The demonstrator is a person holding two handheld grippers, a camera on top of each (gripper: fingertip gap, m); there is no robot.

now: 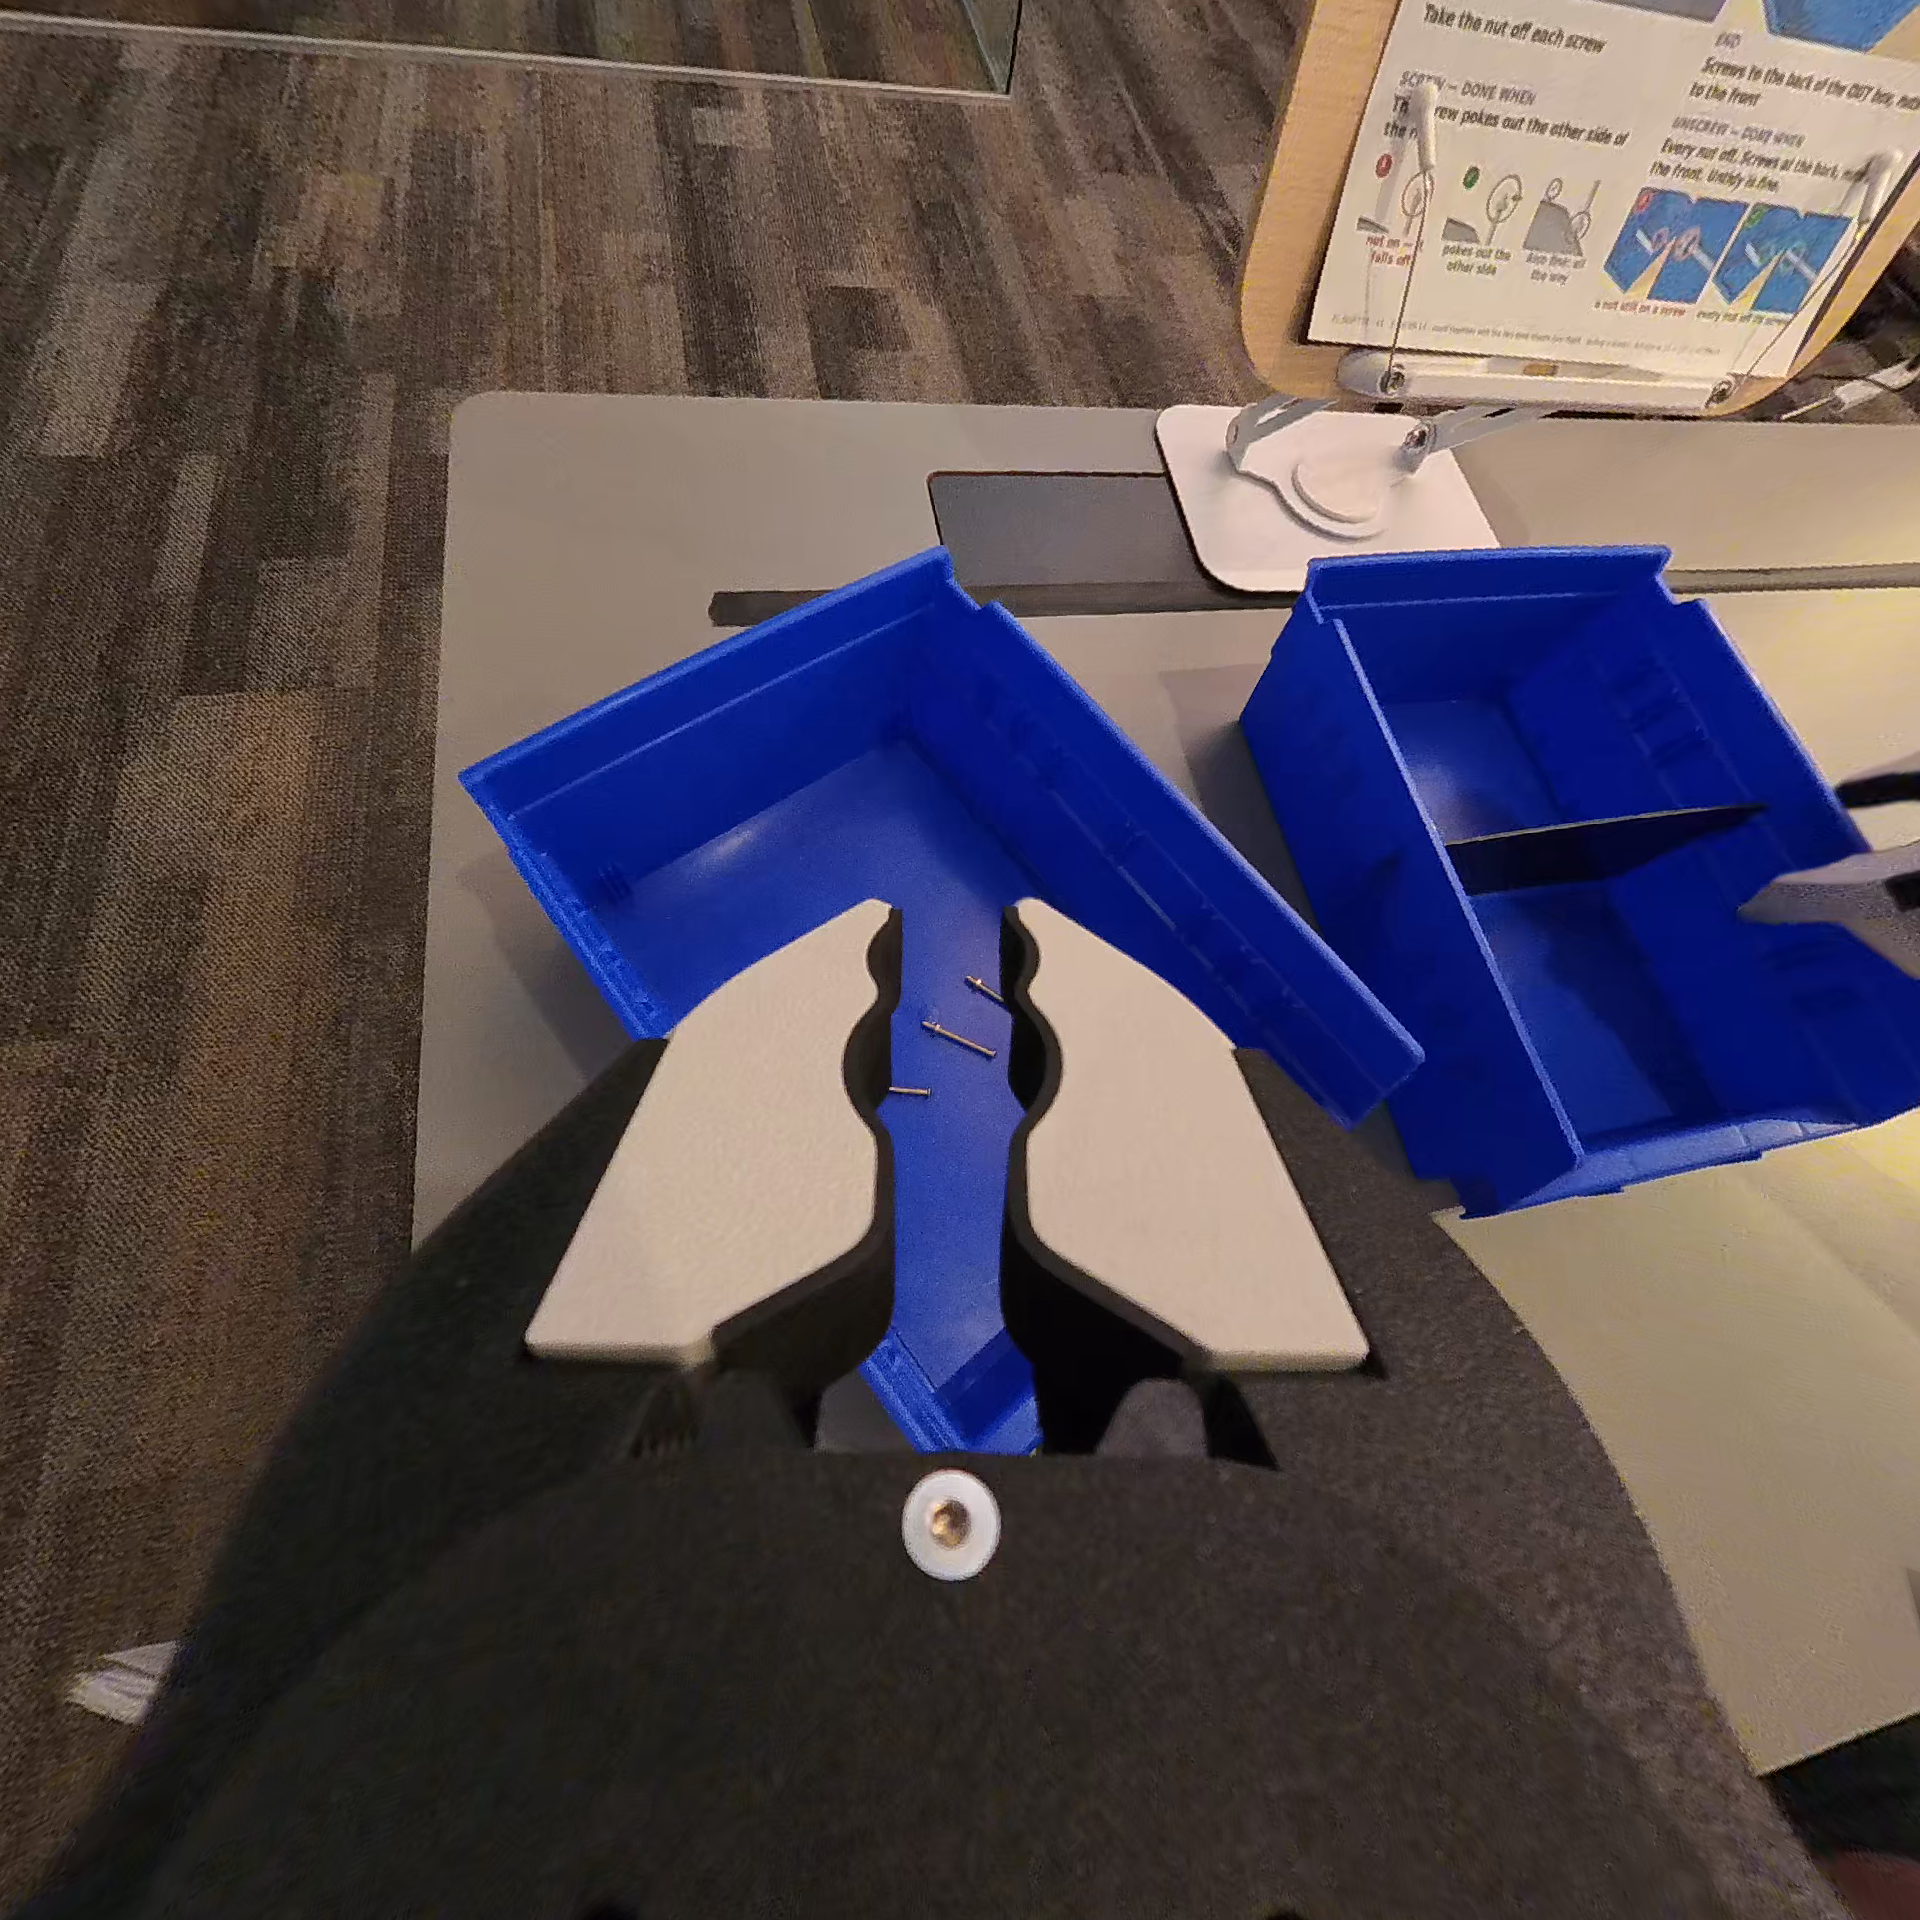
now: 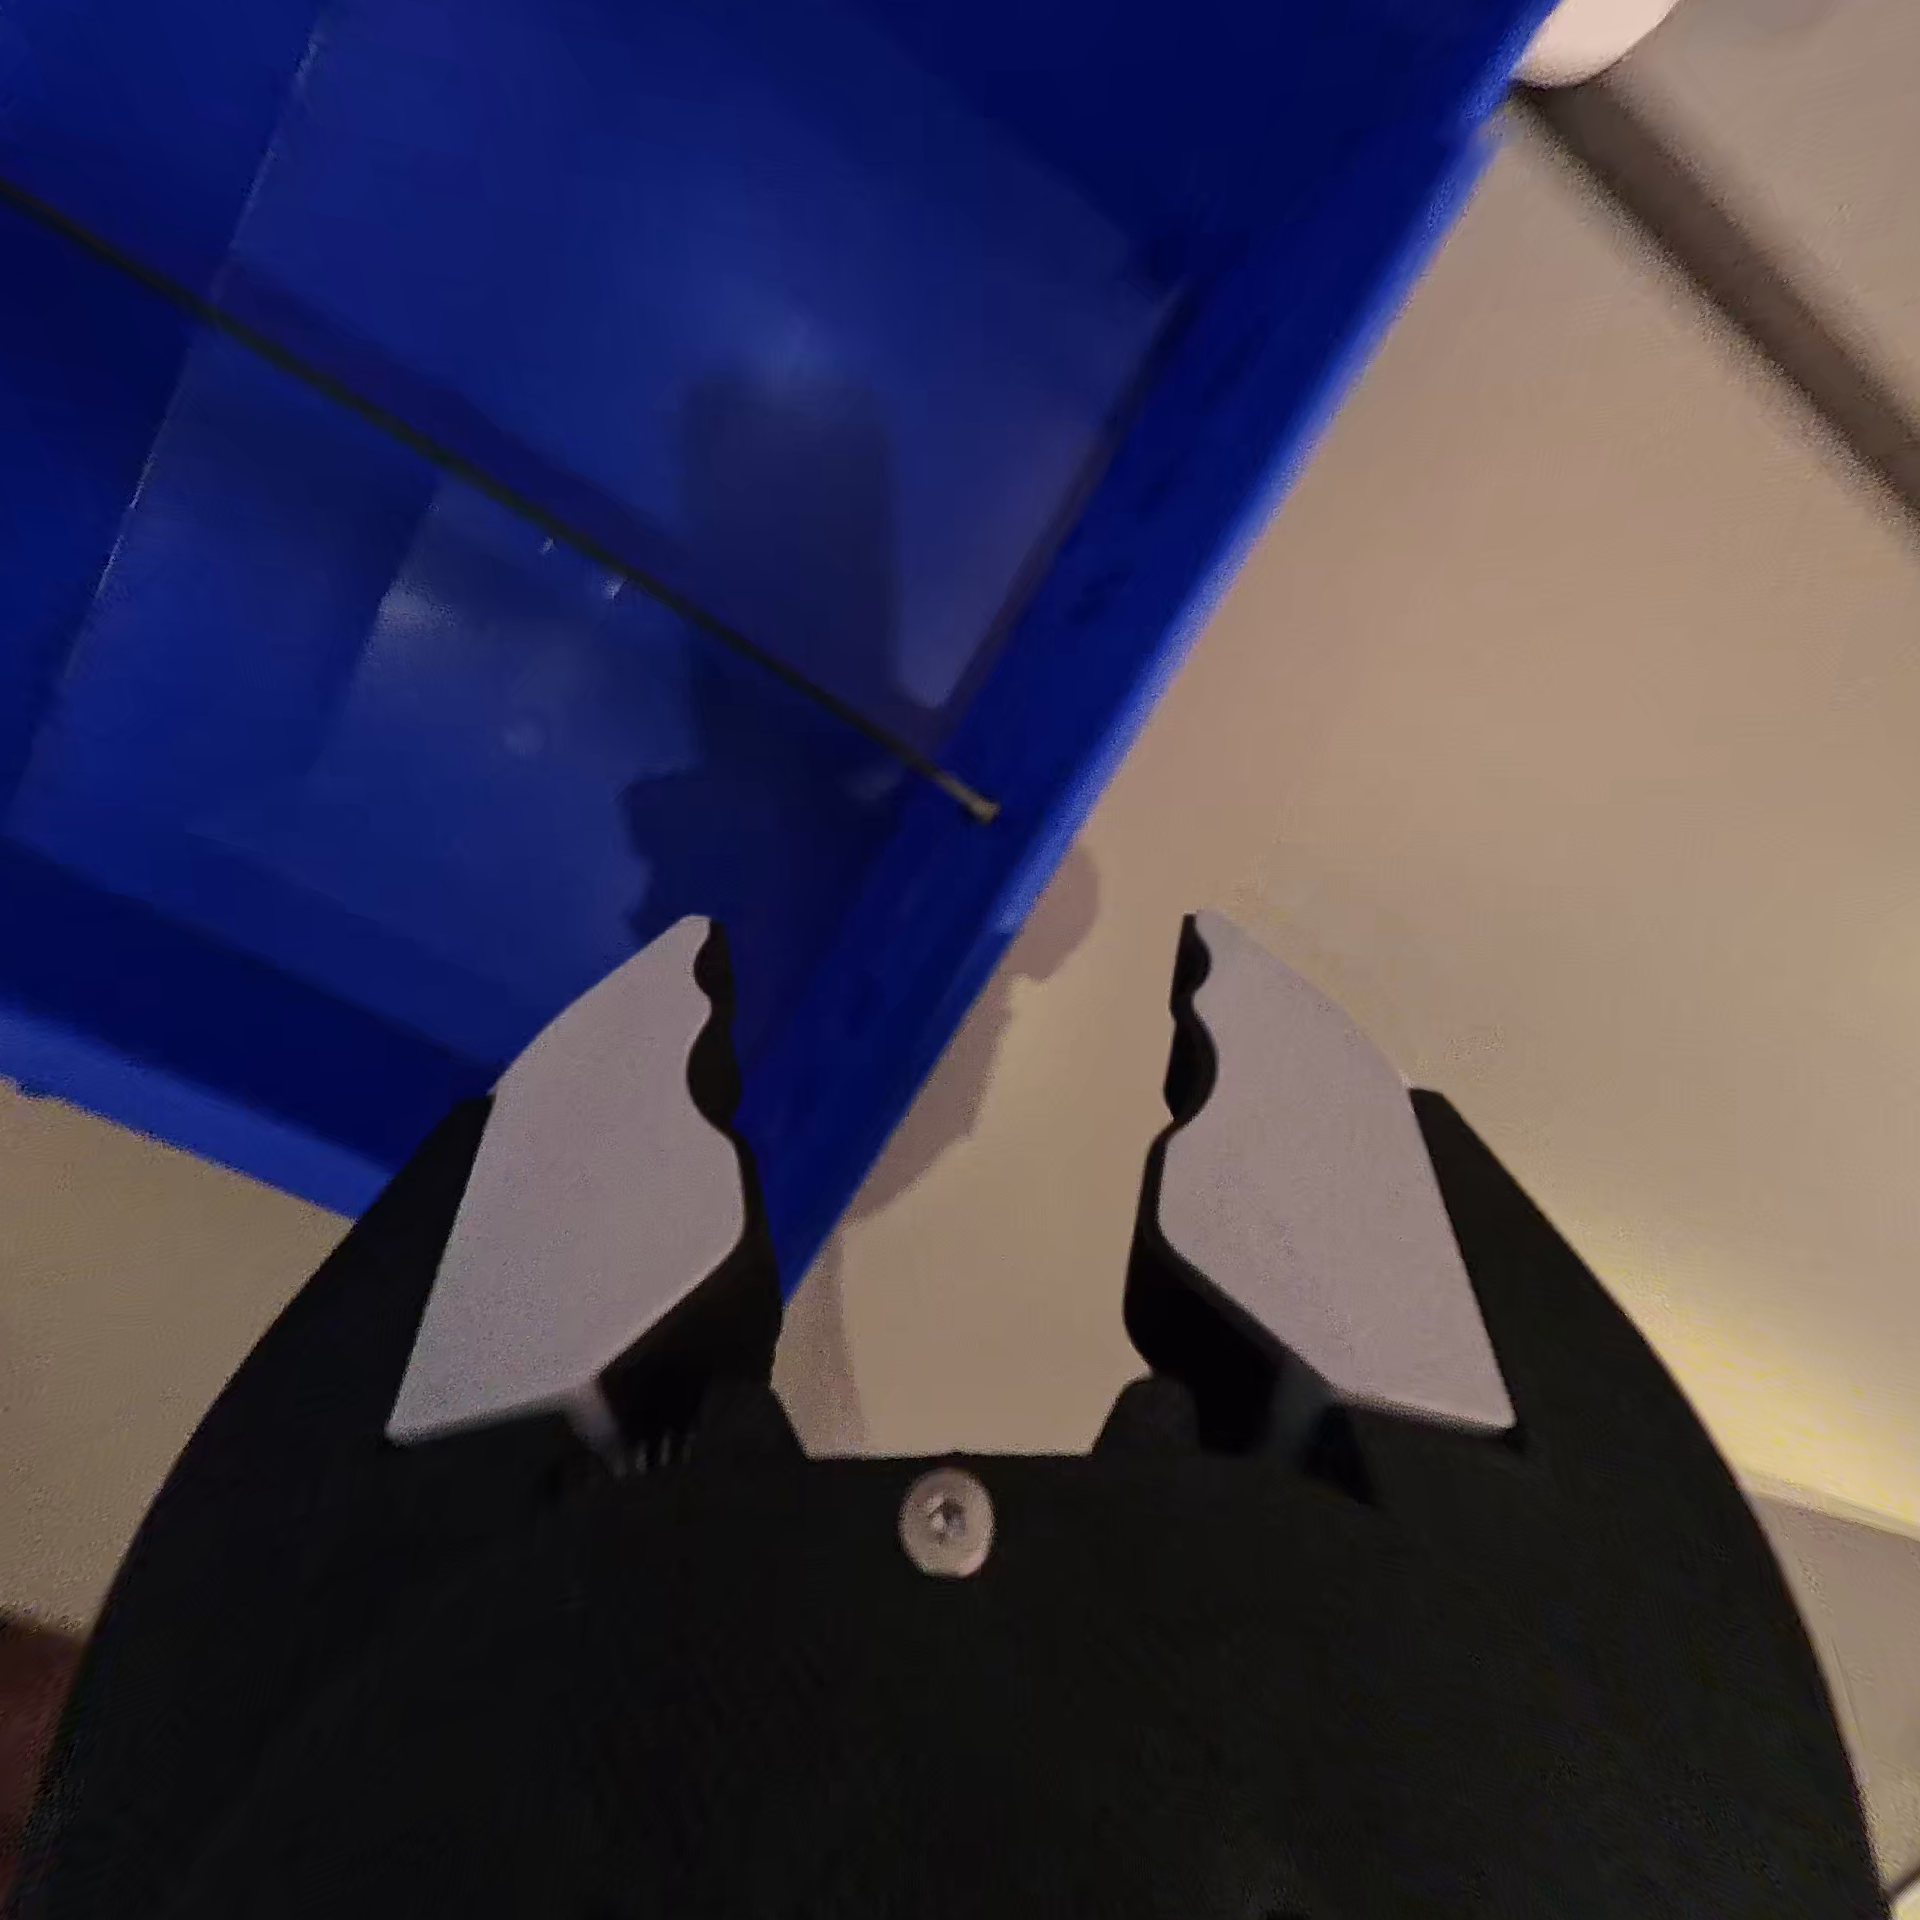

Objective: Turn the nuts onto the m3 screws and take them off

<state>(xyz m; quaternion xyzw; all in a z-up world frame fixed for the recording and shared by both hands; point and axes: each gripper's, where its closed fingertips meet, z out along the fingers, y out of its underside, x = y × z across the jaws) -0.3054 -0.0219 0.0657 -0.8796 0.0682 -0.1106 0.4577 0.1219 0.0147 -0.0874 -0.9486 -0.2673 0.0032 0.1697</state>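
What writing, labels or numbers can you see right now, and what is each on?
Instruction sheet on the wooden stand: printed headings and captioned diagrams; I do not quote its wording.
Left blue bin, divided blue bin: no readable marks.
Left tool, right tool: none.

Warm, dim indoor light falls on the grey tabletop, with a yellowish patch toward its right edge. The left wrist view is sharp at centre and bends strongly at its edges. The right wrist view is soft with motion blur; the glossy blue plastic divided bin shows pale glare and a finger-shaped shadow.
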